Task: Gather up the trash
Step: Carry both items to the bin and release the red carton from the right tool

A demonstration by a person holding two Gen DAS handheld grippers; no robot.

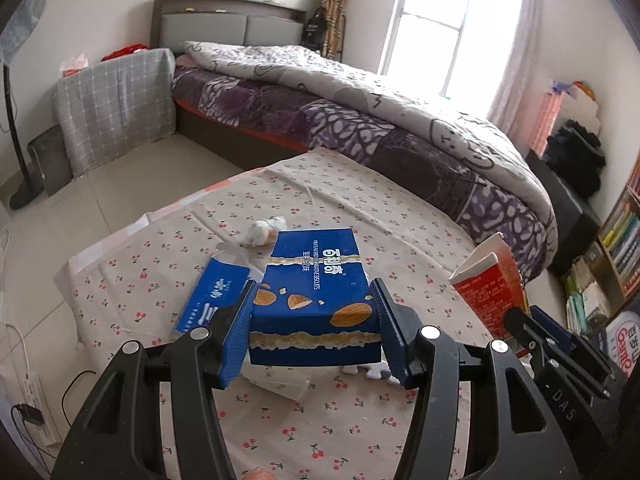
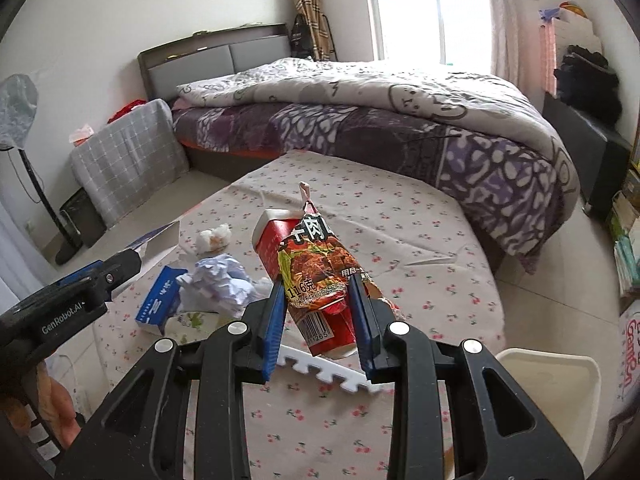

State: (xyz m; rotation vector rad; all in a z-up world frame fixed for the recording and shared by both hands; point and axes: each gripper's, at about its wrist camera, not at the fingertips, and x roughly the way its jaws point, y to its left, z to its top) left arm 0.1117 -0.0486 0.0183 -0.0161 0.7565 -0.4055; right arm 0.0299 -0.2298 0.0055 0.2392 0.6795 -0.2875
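At the bottom centre of the left wrist view, the left gripper clamps a blue biscuit box, lifted off the cherry-print cloth. In the right wrist view the right gripper pinches a red snack wrapper mid-frame, apparently together with a red carton (the overlap hides the contact). A white bin rim sits lower right. Keep both grips firm, carry the loads low to the bin, and release over its opening. Further up left, crumpled paper and a tissue wad remain.
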